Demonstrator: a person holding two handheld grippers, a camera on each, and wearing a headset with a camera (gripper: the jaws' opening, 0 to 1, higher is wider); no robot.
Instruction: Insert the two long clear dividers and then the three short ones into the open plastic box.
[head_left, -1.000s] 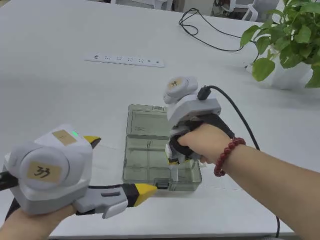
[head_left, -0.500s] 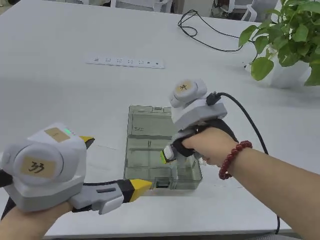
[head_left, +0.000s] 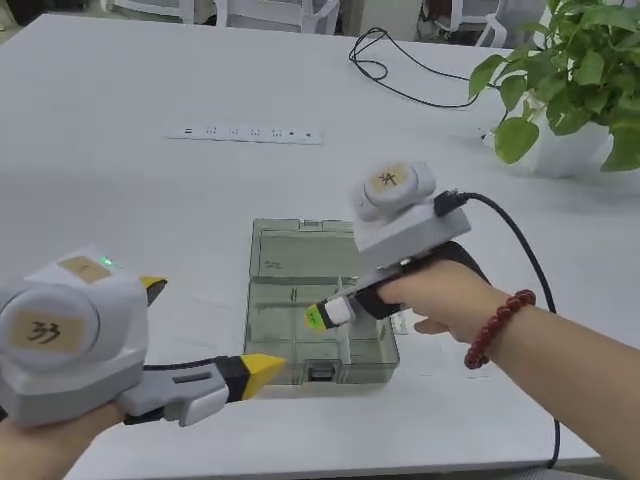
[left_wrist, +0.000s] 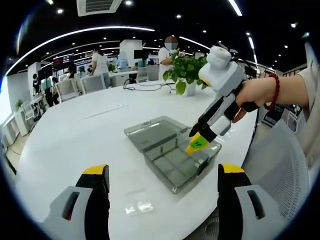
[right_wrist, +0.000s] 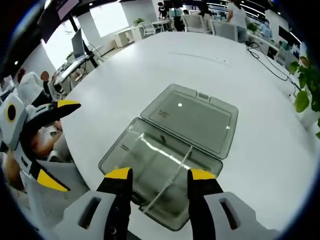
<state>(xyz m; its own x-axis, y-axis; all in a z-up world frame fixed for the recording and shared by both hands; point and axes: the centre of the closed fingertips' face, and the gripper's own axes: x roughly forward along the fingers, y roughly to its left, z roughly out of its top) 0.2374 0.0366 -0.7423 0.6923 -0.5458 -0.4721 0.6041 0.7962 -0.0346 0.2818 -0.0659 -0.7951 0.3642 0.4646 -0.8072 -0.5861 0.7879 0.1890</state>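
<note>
Left claw (head_left: 210, 328): released. Both yellow-tipped jaws stood wide apart with nothing between them, low over the near left part of the white worktop (head_left: 120, 190), just left of the box's front corner.

Right claw (right_wrist: 160, 175): released. In the right gripper view its two jaws were parted and nothing was gripped. It hung directly above the near half of the open plastic box (head_left: 320, 320), pointing down into the tray. Whether the tips touched the box could not be told. The right hand (head_left: 440, 300), with a red bead bracelet (head_left: 495, 325) at the wrist, held this tool from the right.

Box: it sat on the worktop in front of the person, between the two claws. Its lid (head_left: 300, 245) lay folded flat on the far side of the tray. In the right gripper view, clear dividers (right_wrist: 175, 172) stood upright inside the tray, one crossing another; their number could not be told.

Loose parts: in the left gripper view, small clear pieces (left_wrist: 140, 207) lay flat on the worktop near the box, between the left jaws. Their kind could not be told.

Other items: a white power strip (head_left: 245, 132) lay well beyond the box, a black cable (head_left: 400, 75) ran across the far right, and a potted plant (head_left: 570, 70) stood at the right edge.
</note>
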